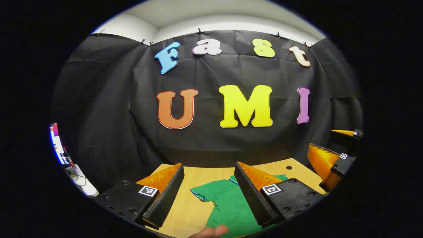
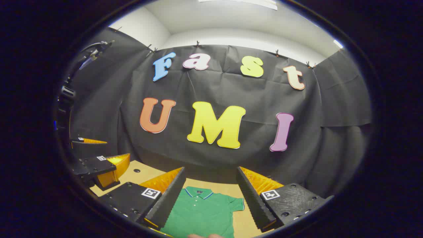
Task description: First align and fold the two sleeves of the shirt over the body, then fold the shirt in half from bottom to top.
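Observation:
A green polo shirt (image 1: pixel 228 205) with blue-trimmed collar and cuffs lies flat on the wooden table (image 1: pixel 195 185), collar toward the booth wall. In the left gripper view my left gripper (image 1: pixel 208 195) is open and held above the shirt's left sleeve (image 1: pixel 200 193). In the right gripper view the shirt (image 2: pixel 201 211) spreads out with its right sleeve (image 2: pixel 236 203) extended, and my right gripper (image 2: pixel 210 198) hangs open above it. The right gripper (image 1: pixel 333 158) also appears at the far right of the left gripper view, and the left gripper (image 2: pixel 99 167) at the left of the right gripper view.
Fingertips of a hand (image 1: pixel 210 232) show at the bottom edge of the left gripper view, over the shirt. A small dark hole (image 1: pixel 289 167) marks the table near its back edge. Black cloth closes off the booth behind the table.

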